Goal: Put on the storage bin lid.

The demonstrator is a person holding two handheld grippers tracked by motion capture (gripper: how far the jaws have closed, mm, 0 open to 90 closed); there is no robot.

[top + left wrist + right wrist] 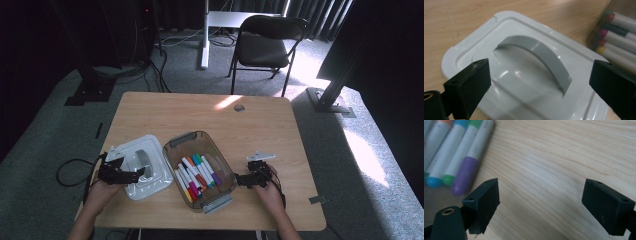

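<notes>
A white lid (145, 180) with a grey arched handle (141, 159) lies on the wooden table's left side. My left gripper (136, 174) hovers at its near edge. In the left gripper view, my left gripper (539, 72) stands open, its jaws wide apart on either side of the grey handle (544, 56) without touching it. To the lid's right is a clear bin (218, 150) holding several coloured markers (196, 172). My right gripper (240, 179) sits just right of the bin. In its own view my right gripper (540, 192) is open over bare wood, the markers (461, 157) at the left.
The table (200, 110) has a grey grommet (239, 108) near its far edge. A black folding chair (267, 42) and a white desk leg (205, 35) stand on the carpet beyond. Cables trail off the left edge.
</notes>
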